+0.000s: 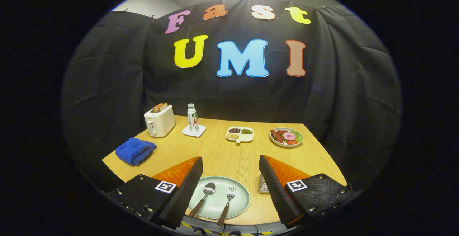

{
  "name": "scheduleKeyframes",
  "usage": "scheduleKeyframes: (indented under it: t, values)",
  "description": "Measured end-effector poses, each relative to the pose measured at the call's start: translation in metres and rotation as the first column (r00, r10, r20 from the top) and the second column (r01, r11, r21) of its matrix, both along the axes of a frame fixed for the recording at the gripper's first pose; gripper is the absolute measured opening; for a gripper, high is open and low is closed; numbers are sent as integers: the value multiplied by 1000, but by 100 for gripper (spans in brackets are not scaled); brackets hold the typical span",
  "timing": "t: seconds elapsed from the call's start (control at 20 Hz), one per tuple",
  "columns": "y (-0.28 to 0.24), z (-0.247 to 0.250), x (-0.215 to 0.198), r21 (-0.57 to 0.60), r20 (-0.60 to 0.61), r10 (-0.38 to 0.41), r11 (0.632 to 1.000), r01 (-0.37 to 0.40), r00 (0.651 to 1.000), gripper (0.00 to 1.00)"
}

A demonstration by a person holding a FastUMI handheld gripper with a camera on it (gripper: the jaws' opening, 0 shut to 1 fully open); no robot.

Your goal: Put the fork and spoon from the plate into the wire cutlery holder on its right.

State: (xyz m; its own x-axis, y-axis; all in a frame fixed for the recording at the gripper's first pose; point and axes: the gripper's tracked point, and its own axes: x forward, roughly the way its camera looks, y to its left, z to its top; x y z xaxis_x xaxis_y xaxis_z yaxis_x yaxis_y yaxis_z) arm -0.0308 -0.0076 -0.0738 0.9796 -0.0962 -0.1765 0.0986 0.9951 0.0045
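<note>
Claw (229, 189) fingers wide apart w/ nothing held, above green plate (241, 197) on counter (222, 153), spoon (204, 194) & fork (227, 202) side by side on plate between fingers, wire holder (263, 186) just right of plate, partly hidden by right finger.

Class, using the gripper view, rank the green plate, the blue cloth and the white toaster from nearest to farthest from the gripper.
1. Round green plate, between the open jaws.
2. Folded blue cloth, ahead, left.
3. White toaster, far left, beyond the cloth.
</note>
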Motion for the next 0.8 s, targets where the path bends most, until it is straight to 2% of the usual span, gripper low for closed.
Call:
scheduleKeyframes:
  t: [0.45,0.8]
  values:
    - [5,-55,7,6,-188,35,999,-34,982,96]
    - [4,-142,-1,50,-486,37,999,-15,873,96]
